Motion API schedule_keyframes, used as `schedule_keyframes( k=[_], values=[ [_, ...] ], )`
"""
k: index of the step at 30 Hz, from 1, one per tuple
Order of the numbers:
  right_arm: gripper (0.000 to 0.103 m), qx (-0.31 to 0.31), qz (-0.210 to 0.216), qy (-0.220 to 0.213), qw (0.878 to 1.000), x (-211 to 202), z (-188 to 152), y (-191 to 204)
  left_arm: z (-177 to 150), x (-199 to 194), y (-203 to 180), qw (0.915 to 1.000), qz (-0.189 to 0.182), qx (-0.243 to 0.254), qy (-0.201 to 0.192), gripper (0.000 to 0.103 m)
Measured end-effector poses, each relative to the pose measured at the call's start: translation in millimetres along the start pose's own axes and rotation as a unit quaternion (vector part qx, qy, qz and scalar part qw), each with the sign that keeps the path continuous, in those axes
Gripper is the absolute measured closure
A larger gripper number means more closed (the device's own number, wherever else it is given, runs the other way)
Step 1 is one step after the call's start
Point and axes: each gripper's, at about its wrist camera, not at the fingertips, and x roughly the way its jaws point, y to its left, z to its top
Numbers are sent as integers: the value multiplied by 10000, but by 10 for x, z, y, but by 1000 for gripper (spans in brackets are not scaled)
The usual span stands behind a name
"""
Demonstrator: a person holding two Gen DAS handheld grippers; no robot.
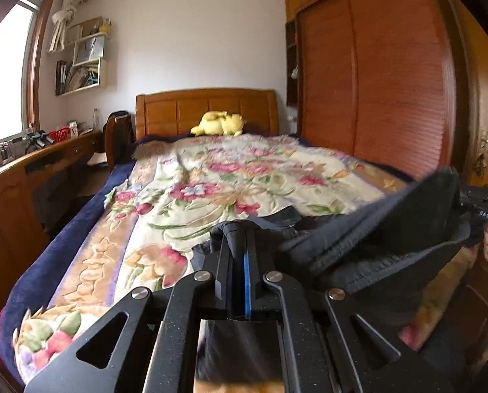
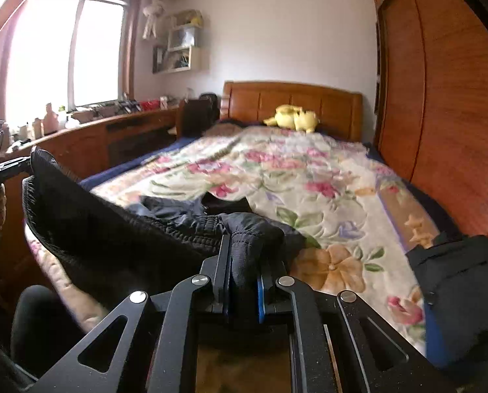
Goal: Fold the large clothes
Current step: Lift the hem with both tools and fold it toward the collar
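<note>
At the near end of a bed spread with a cream floral quilt (image 1: 211,177), the left gripper (image 1: 235,252) and right gripper (image 2: 244,262) each stand clamped on an edge of a dark navy padded garment (image 2: 119,229), its ribbed hem raised between them while the far part lies on the quilt. Folding it cleanly likely means keeping both grips level, the hem taut, and laying it away evenly.
</note>
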Motion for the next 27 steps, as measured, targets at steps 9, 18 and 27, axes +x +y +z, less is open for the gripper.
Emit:
schedule_keyframes(
  k=[9, 18, 27],
  values=[
    [92, 123, -170, 491, 9986, 1331, 472, -273, 130, 1365, 292, 9981, 67, -252, 553, 98],
    [92, 229, -75, 748, 9969, 2266, 892, -371, 311, 2160, 472, 9957, 261, -279, 842, 98],
    [88, 529, -271, 1272, 9901, 3104, 1031, -489, 315, 2890, 594, 9884, 586, -155, 1394, 98]
  ],
)
